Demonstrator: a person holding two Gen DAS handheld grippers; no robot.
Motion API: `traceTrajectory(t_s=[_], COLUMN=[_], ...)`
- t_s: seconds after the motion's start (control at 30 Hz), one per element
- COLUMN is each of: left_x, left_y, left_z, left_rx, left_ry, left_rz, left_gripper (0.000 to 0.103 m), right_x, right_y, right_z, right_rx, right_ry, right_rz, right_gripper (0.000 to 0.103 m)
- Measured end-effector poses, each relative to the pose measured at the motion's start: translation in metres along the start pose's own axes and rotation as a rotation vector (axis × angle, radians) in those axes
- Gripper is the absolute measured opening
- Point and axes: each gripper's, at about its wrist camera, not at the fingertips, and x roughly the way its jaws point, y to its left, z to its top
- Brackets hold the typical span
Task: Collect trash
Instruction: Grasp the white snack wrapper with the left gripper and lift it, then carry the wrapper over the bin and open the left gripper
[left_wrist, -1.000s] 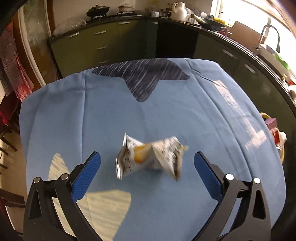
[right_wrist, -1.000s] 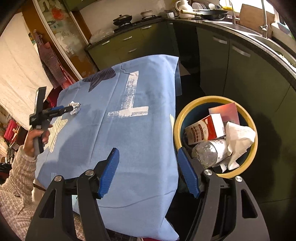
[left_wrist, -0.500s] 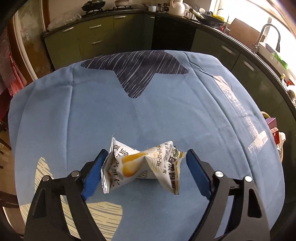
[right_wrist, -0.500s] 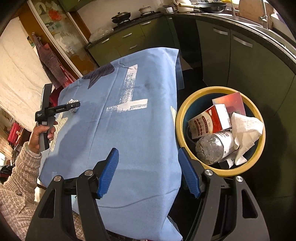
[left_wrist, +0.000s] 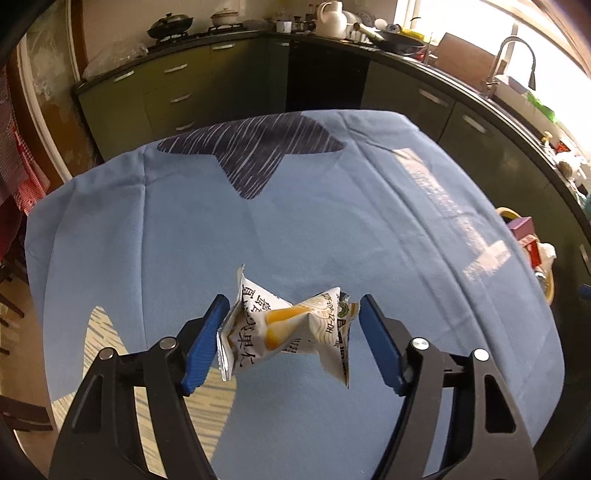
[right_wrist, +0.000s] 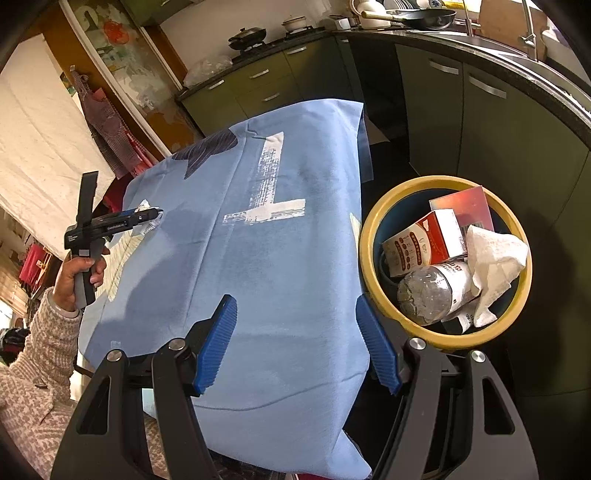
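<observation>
We see the crumpled snack wrapper (left_wrist: 291, 328), printed with Chinese characters, between the closing jaws of the left gripper (left_wrist: 291, 334), its ends against both blue pads, above the blue tablecloth (left_wrist: 332, 229). The right gripper (right_wrist: 297, 341) stands spread and empty near the yellow-rimmed bin (right_wrist: 369, 236), pointing steeply down.

Hard window sunlight, blown-out glare upper right — sharp shadows, fisheye-bent edges

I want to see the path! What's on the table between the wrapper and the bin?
Just bare blue cloth. In the right wrist view nothing lies between the wrapper, in the closing left gripper, and the bin.
</observation>
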Motion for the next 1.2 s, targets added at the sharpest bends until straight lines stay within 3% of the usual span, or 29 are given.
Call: traceTrajectory(t_s=[0.33, 0.6, 0.87, 1.03, 1.2], left_x=[-0.04, -0.048, -0.007, 0.034, 0.068], left_y=[-0.06, -0.166, -0.303, -0.36, -0.41], left_z=[0.011, 0.042, 0.08, 0.093, 0.087], left_rx=[0.121, 0.29, 0.459, 0.493, 0.532], left_ry=[-0.049, -0.067, -0.024, 0.048, 0.127], left_rz=[-0.1, -0.248, -0.413, -0.489, -0.518], left_gripper=[0.069, 0.069, 0.069, 0.069, 0.069], right_x=[-0.014, -0.058, -0.086, -0.088, -0.085], right_y=[-0.004, -0.045, -0.112, -0.143, -0.161], right_z=[-0.004, -0.03, -0.068, -0.085, -0.096], right_rx=[0.004, 0.086, 0.245, 0.317, 0.358], right_ry=[-0.035, -0.125, -0.16, -0.164, -0.159], right_rz=[-0.008, -0.071, -0.114, -0.119, -0.114], right_gripper=[0.067, 0.067, 0.067, 0.067, 0.067])
